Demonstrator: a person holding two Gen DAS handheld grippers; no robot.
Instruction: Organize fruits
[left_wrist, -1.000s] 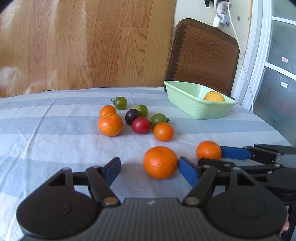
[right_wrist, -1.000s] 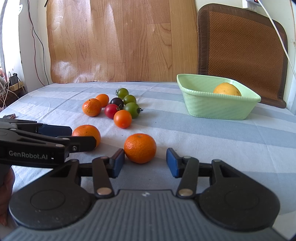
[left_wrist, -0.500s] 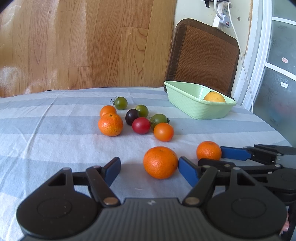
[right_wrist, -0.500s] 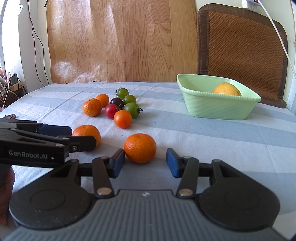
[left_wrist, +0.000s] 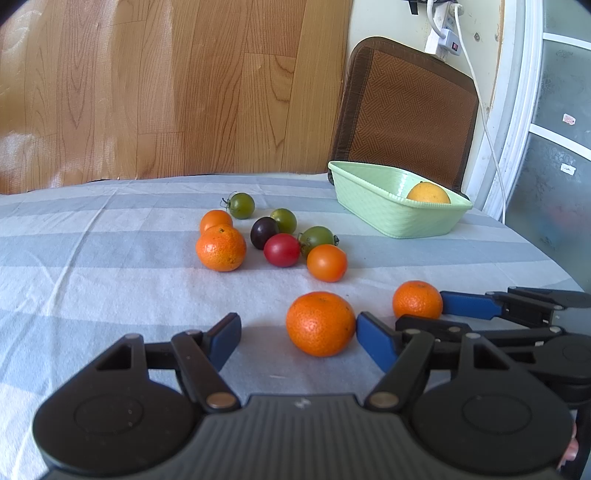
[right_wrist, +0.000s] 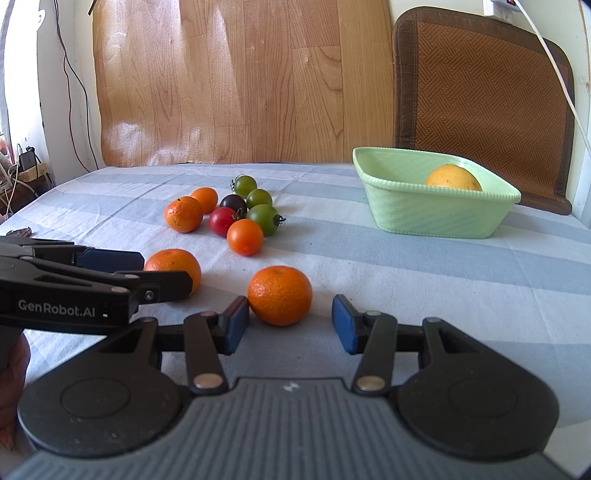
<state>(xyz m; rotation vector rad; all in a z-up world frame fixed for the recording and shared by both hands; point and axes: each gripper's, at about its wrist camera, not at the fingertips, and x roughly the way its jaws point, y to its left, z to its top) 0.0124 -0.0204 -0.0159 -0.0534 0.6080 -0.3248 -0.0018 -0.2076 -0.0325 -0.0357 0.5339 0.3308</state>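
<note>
Basically both tools sit wide open, gripping nothing. Left gripper (left_wrist: 297, 334) has its near mandarin (left_wrist: 320, 324) between the jaws, hard against the right pad and well off the left pad. Right gripper (right_wrist: 290, 320) brackets the other mandarin (right_wrist: 279, 294), which touches or nearly touches its left pad. Landmark is the green basket (right_wrist: 436, 218): both mandarins lie well in front of it, left of it in the right wrist view; one yellow-orange fruit (right_wrist: 453, 178) is already inside, and the tomato cluster (right_wrist: 244, 212) with two more orange fruits lies to its left on the striped cloth (right_wrist: 443, 280). Risks, as a guess: each mandarin is off-centre, so closing may shove it sideways and roll it before the far pad arrives; the two tools are close together, so lifting at once may knock them together or bump the neighbour's fruit. Against the frames a second and half a second back, nothing visibly differs: same fruit layout, same jaw spread, no approach made.
</note>
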